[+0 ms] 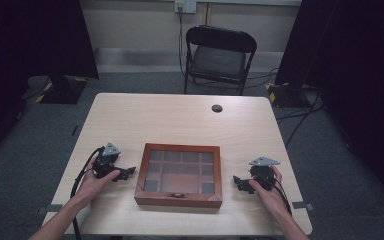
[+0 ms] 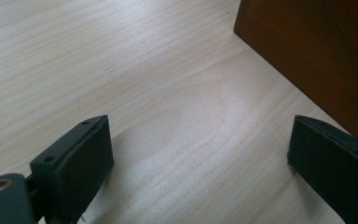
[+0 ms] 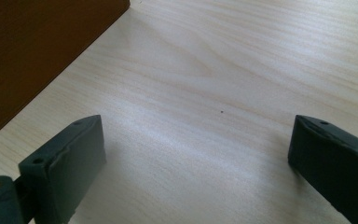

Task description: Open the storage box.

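1. Black grippers, two of them, sit low in the frame, one in each hand of the person at the table [image 1: 130,112]. The left gripper [image 1: 128,172] is at the lower left and the right gripper [image 1: 237,182] at the lower right.
2. Both have their jaws spread wide, and nothing is held between them. In each gripper view, just bare pale wood lies between the jaws.
3. Between the two grippers, in the lower middle of the frame, lies one brown wooden box [image 1: 179,175]. It has a glass lid with small squares under it, and the lid is down. A little metal clasp [image 1: 178,195] sits on its near edge.
4. I think this is the very start: the grippers are near the box but not touching it. Next, I guess, one should hold the box steady while the other lifts the lid at the clasp.
5. Farther back, at the top middle, stands one black folding chair [image 1: 219,57].
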